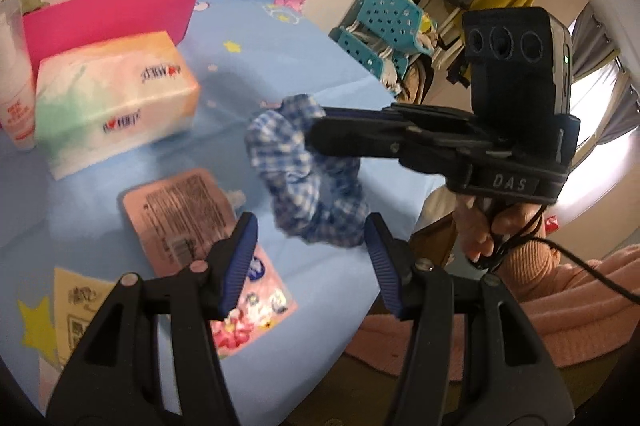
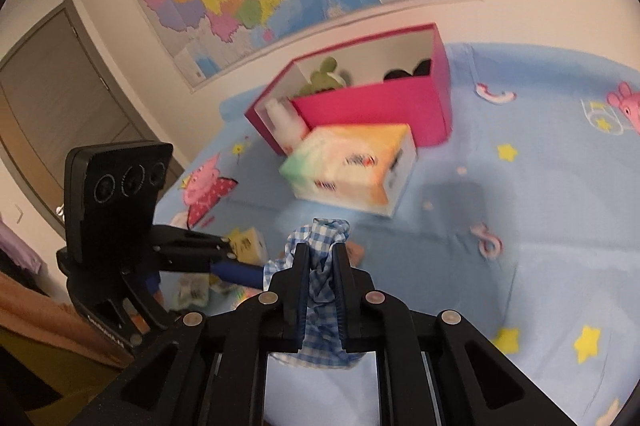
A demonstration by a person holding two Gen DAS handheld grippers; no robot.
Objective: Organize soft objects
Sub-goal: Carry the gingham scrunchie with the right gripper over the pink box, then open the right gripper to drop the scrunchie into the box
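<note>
A blue-and-white checked scrunchie (image 1: 304, 178) hangs in the air above the blue bed sheet (image 1: 248, 38). My right gripper (image 2: 322, 254) is shut on the scrunchie (image 2: 320, 330) and comes in from the right in the left wrist view (image 1: 320, 136). My left gripper (image 1: 310, 234) is open and empty, just below the scrunchie; it shows at the left in the right wrist view (image 2: 240, 272). A pink open box (image 1: 108, 10) stands at the back with a green plush toy (image 2: 326, 74) and a dark soft item (image 2: 416, 68) inside.
A tissue pack (image 1: 116, 98) lies in front of the pink box (image 2: 372, 106), with a white bottle (image 1: 16, 82) to its left. A pink sachet (image 1: 188, 214) and a yellow card (image 1: 76, 306) lie on the sheet. A teal basket (image 1: 380, 26) and clothes rack stand beyond the bed.
</note>
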